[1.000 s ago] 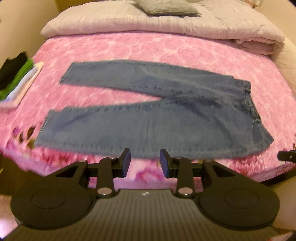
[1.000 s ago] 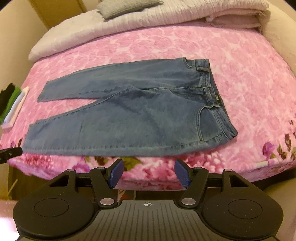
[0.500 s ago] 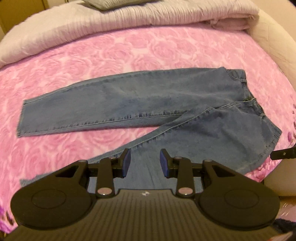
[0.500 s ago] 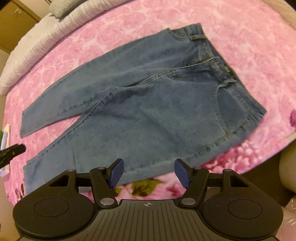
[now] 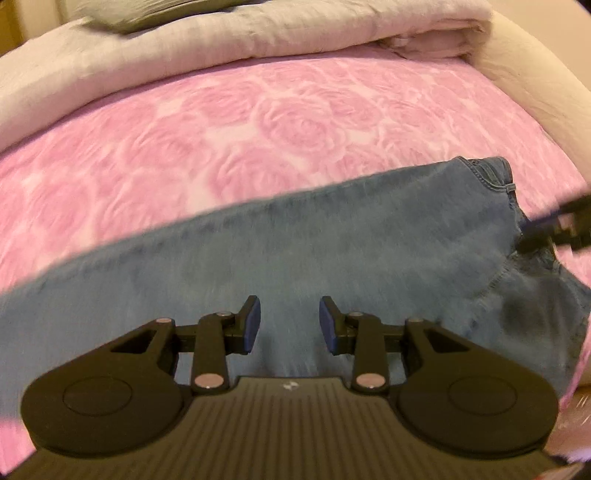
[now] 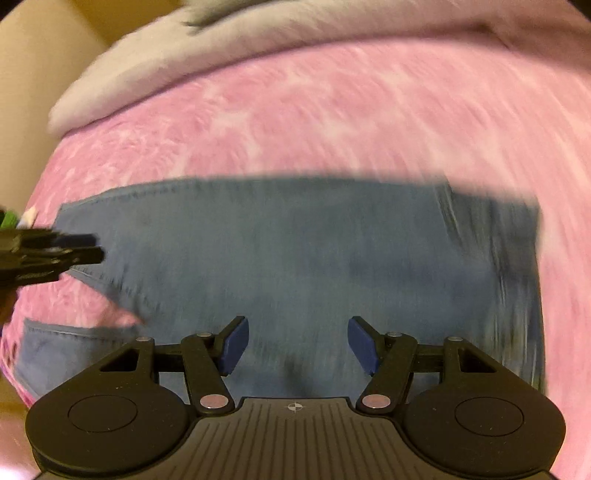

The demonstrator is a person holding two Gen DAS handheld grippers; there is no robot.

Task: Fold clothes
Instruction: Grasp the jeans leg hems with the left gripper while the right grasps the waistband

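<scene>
A pair of blue jeans (image 5: 332, 251) lies flat on the pink rose-patterned bed (image 5: 258, 122), legs to the left and waistband to the right. My left gripper (image 5: 290, 323) is open and empty, low over a jeans leg. My right gripper (image 6: 297, 345) is open and empty, low over the seat of the jeans (image 6: 295, 251). The right gripper also shows at the right edge of the left wrist view (image 5: 554, 229), by the waistband. The left gripper shows at the left edge of the right wrist view (image 6: 55, 251), near the leg ends. Both views are motion-blurred.
A folded pale quilt (image 5: 258, 33) with a grey pillow (image 5: 147, 14) lies along the far side of the bed. A cream padded bed frame (image 5: 535, 85) curves at the right. A bit of stacked green and white clothing (image 6: 16, 218) shows at the left.
Both grippers have moved forward and down from the bed's near edge to close over the jeans. The jeans have not moved. Both grippers stayed open.
</scene>
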